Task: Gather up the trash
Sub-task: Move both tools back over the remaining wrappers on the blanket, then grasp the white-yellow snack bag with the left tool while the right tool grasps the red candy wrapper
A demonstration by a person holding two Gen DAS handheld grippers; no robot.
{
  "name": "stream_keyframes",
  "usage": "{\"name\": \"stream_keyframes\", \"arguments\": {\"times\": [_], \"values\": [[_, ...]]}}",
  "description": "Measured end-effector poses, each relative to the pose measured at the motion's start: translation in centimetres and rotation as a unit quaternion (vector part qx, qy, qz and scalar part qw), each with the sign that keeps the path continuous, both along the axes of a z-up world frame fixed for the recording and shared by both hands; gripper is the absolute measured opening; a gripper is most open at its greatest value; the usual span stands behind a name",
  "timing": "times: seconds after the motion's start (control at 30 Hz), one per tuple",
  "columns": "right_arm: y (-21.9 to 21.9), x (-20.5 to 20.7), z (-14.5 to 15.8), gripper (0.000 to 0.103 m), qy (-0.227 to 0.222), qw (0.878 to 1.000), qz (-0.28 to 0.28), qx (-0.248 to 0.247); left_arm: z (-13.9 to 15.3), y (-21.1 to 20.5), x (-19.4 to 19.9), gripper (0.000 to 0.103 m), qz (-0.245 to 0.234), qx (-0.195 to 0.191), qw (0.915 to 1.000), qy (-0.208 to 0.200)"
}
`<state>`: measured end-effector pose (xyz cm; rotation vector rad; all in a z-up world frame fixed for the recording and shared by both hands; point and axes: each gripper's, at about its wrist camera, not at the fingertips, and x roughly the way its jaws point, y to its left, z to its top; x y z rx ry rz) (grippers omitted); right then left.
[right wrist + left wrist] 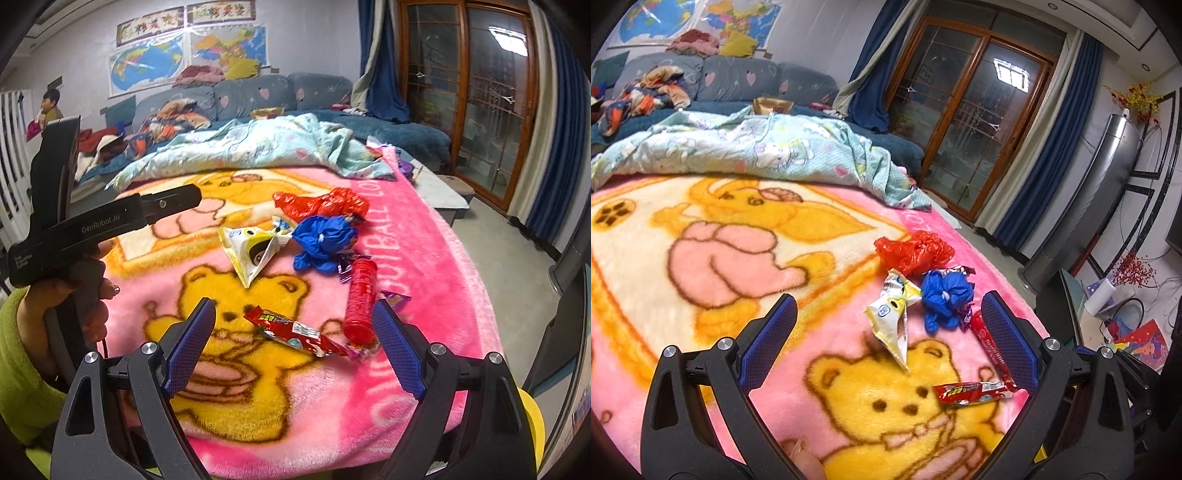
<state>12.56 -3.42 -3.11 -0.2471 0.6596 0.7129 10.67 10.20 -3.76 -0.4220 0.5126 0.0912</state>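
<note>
Trash lies in a cluster on the pink bear blanket (820, 435): a red plastic bag (916, 251) (325, 203), a knotted blue bag (945, 295) (321, 240), a white-yellow snack pouch (890, 321) (251, 251), a red tube (988, 343) (360, 302) and a red candy wrapper (971, 393) (295, 332). My left gripper (888, 297) hangs open above the pouch, touching nothing. My right gripper (294, 303) is open too, with the candy wrapper lying between its blue pads, untouched. In the right wrist view a hand in a green sleeve holds the left gripper (184, 195).
A crumpled pale-blue quilt (757, 151) lies across the far part of the bed. Behind it is a sofa (258, 96) piled with clothes. The bed's right edge drops to bare floor (517, 240) before glass doors (979, 122). A person (50, 107) sits far left.
</note>
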Motion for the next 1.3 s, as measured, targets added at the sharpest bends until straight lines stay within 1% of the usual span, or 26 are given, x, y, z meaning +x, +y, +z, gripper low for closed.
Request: {"name": "stream_keyframes", "arguments": {"times": [0.17, 0.23, 0.33, 0.43, 0.53, 0.73, 0.83, 0.9, 1.03, 1.07, 1.1, 1.13, 1.17, 1.23, 1.3], "values": [[1.2, 0.7, -1.2, 0.083, 0.01, 1.0, 0.02, -0.02, -1.2, 0.7, 0.7, 0.079, -0.006, -0.018, 0.9997, 0.014], [1.7, 1.1, -1.8, 0.083, 0.017, 0.999, 0.027, -0.028, -1.6, 0.8, 1.1, 0.072, -0.013, -0.029, 0.9993, 0.018], [2.3, 1.7, -2.5, 0.082, 0.027, 0.998, 0.035, -0.037, -2.4, 1.1, 1.7, 0.065, -0.025, -0.051, 0.9981, 0.025], [3.0, 2.2, -3.2, 0.082, 0.031, 0.997, 0.046, -0.053, -3.0, 1.0, 2.2, 0.06, -0.032, -0.059, 0.9972, 0.032], [3.6, 2.7, -3.9, 0.081, 0.034, 0.996, 0.054, -0.067, -3.5, 0.9, 2.7, 0.058, -0.037, -0.065, 0.9964, 0.038], [5.0, 2.6, -5.1, 0.08, 0.021, 0.991, 0.078, -0.107, -4.2, 0.9, 3.6, 0.057, -0.042, -0.072, 0.9954, 0.047], [5.5, 2.8, -5.8, 0.079, 0.024, 0.989, 0.082, -0.119, -4.5, 0.9, 4.1, 0.057, -0.041, -0.075, 0.9949, 0.054], [5.7, 3.2, -6.3, 0.076, 0.033, 0.989, 0.081, -0.123, -4.8, 1.0, 4.4, 0.057, -0.039, -0.076, 0.9946, 0.059], [5.8, 3.9, -7.4, 0.059, 0.06, 0.987, 0.077, -0.129, -5.3, 1.0, 5.1, 0.056, -0.039, -0.082, 0.9937, 0.066], [5.7, 4.0, -7.5, 0.057, 0.065, 0.987, 0.076, -0.124, -5.5, 1.1, 5.2, 0.055, -0.04, -0.084, 0.9934, 0.068], [5.6, 4.0, -7.5, 0.055, 0.065, 0.988, 0.075, -0.121, -5.6, 1.0, 5.3, 0.05, -0.04, -0.086, 0.993, 0.07], [5.6, 4.0, -7.5, 0.052, 0.066, 0.988, 0.077, -0.12, -5.9, 1.0, 5.5, 0.046, -0.04, -0.089, 0.9924, 0.075], [5.7, 3.9, -7.4, 0.049, 0.066, 0.988, 0.078, -0.12, -6.1, 1.1, 5.7, 0.046, -0.04, -0.092, 0.9918, 0.079], [5.5, 3.7, -7.4, 0.045, 0.071, 0.988, 0.076, -0.114, -6.5, 1.1, 5.8, 0.04, -0.043, -0.1, 0.9906, 0.084], [5.3, 3.5, -7.4, 0.043, 0.078, 0.989, 0.072, -0.105, -6.8, 1.3, 6.0, 0.039, -0.046, -0.107, 0.9894, 0.087]]}}
